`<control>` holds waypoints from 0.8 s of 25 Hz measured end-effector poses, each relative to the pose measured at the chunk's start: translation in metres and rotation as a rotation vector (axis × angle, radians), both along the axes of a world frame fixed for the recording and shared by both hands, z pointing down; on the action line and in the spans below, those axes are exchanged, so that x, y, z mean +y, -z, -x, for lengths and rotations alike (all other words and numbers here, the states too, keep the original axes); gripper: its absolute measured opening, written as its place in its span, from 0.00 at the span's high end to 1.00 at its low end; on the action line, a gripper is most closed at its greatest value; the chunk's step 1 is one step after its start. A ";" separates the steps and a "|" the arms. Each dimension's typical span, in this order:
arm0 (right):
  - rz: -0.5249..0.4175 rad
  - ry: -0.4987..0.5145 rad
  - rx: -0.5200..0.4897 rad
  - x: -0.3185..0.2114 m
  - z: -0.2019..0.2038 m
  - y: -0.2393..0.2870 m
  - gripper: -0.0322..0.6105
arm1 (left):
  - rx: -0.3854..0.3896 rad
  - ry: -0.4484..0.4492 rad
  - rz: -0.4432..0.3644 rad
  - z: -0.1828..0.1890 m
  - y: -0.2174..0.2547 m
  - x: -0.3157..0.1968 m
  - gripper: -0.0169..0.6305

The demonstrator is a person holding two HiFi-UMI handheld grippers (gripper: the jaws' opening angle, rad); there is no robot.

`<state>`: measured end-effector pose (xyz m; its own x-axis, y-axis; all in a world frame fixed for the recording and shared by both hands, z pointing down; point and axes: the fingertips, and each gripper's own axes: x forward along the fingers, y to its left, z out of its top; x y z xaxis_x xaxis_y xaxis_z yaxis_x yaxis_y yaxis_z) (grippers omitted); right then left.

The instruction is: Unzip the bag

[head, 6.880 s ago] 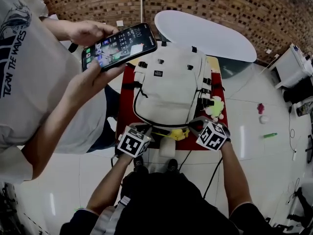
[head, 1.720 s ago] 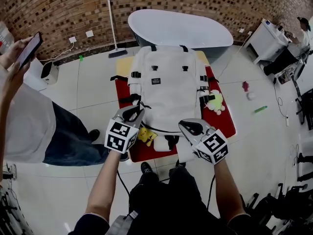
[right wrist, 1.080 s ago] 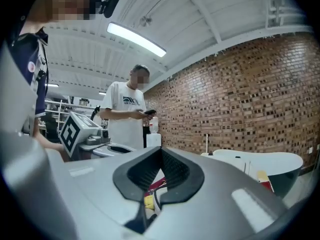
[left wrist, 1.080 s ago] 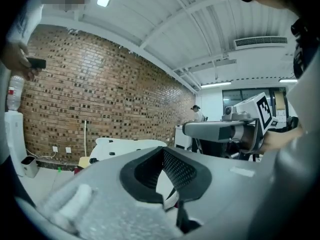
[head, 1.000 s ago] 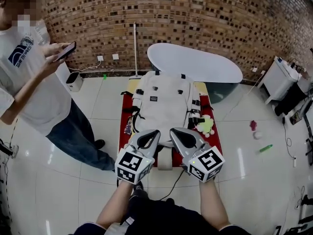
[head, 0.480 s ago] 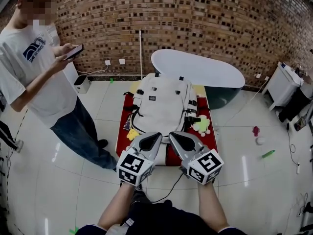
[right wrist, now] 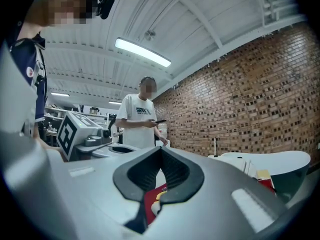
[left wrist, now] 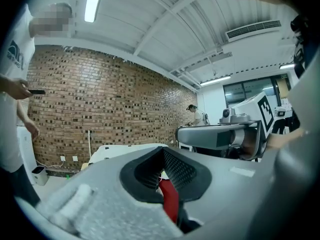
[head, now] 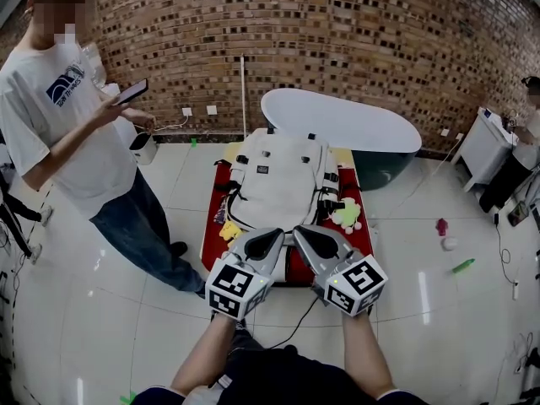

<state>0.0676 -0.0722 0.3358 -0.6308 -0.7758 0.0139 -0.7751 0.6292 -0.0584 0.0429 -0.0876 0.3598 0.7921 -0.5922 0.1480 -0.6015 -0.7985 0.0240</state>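
Grippers are counted at two: left gripper [head: 268, 243] and right gripper [head: 305, 240], held side by side above the near edge of the mat [head: 364, 226], both clenched with nothing pinched between the jaws. One bag [head: 283, 180] is seen, white, laid flat in the middle of that red mat just beyond the grippers and untouched by either. Its long axis is run straight away from the wearer toward the brick wall, front face up; which end is the top cannot be settled. Two soft toys are spotted on the mat, a yellow one [head: 229, 230] at the bag's left and a green one [head: 346, 215] at its right. One bystander [head: 76, 133] is placed at the far left, one phone [head: 132, 92] in hand. The bag's near end is covered by the grippers, and in both gripper views only slivers of red are glimpsed past the closed jaws.
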 end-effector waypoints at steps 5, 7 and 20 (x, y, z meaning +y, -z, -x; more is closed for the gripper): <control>-0.014 0.002 0.002 0.004 0.003 0.005 0.94 | 0.006 -0.001 -0.004 0.002 0.002 0.003 0.97; -0.014 0.004 0.007 0.005 0.003 0.005 0.94 | 0.004 0.006 -0.019 0.004 0.003 0.003 0.97; -0.019 0.011 0.001 0.010 0.002 0.004 0.94 | -0.002 0.005 -0.006 0.002 0.000 0.010 0.97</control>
